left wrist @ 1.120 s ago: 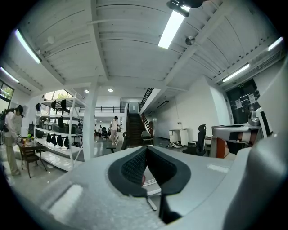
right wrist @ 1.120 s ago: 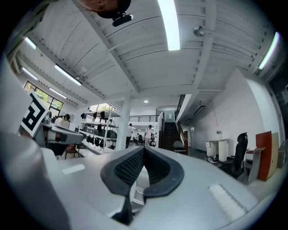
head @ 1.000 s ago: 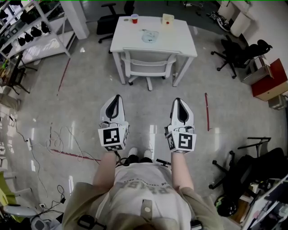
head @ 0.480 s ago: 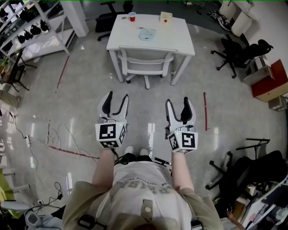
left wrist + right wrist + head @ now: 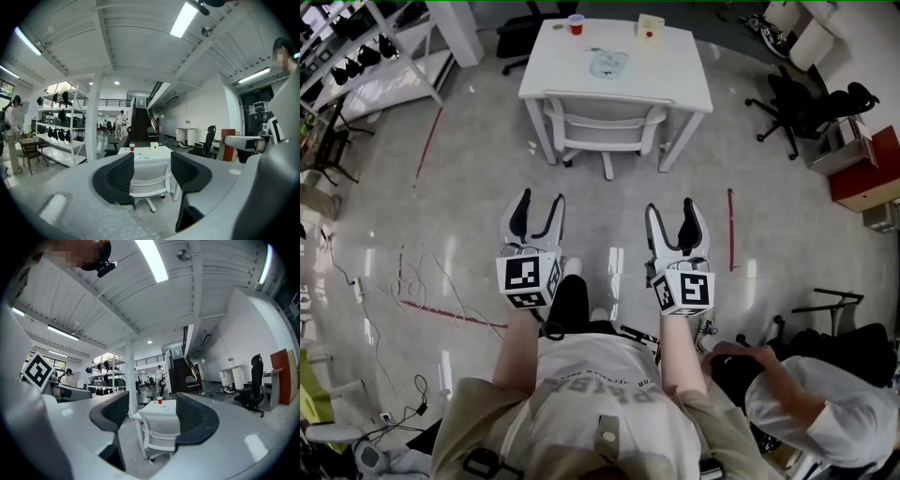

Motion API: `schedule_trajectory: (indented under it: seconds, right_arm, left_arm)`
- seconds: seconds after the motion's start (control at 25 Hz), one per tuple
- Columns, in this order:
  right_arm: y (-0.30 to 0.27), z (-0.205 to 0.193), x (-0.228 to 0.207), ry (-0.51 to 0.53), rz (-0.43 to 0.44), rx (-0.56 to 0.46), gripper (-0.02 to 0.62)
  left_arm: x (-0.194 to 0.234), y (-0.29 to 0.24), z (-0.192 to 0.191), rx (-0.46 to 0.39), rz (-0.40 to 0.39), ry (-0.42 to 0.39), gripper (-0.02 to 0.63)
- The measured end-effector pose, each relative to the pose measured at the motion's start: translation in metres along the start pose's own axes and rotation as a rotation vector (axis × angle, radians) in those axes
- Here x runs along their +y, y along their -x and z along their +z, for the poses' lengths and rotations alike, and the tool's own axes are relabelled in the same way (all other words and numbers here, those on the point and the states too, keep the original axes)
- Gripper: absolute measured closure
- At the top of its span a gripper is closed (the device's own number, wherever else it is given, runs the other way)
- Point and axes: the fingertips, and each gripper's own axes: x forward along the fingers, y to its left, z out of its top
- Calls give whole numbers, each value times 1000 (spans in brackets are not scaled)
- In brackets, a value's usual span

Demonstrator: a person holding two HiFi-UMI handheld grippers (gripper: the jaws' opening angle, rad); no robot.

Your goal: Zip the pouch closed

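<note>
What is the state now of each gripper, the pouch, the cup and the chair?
left gripper: open; jaws have just been opening, nothing between them.
right gripper: open; jaws have just been opening, nothing between them.
pouch: lying flat on the table; zipper too small to tell.
red cup: upright on the table.
chair: pushed in at the table, unoccupied.
</note>
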Motion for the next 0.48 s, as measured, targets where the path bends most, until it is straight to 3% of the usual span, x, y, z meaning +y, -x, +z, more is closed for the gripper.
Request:
schedule_trajectory:
  seconds: [0.48]
  right_arm:
    - [-133,-30,4,-2,-39,30,308]
  left_arm:
    - [78,-116,-3,40,-55,10,351]
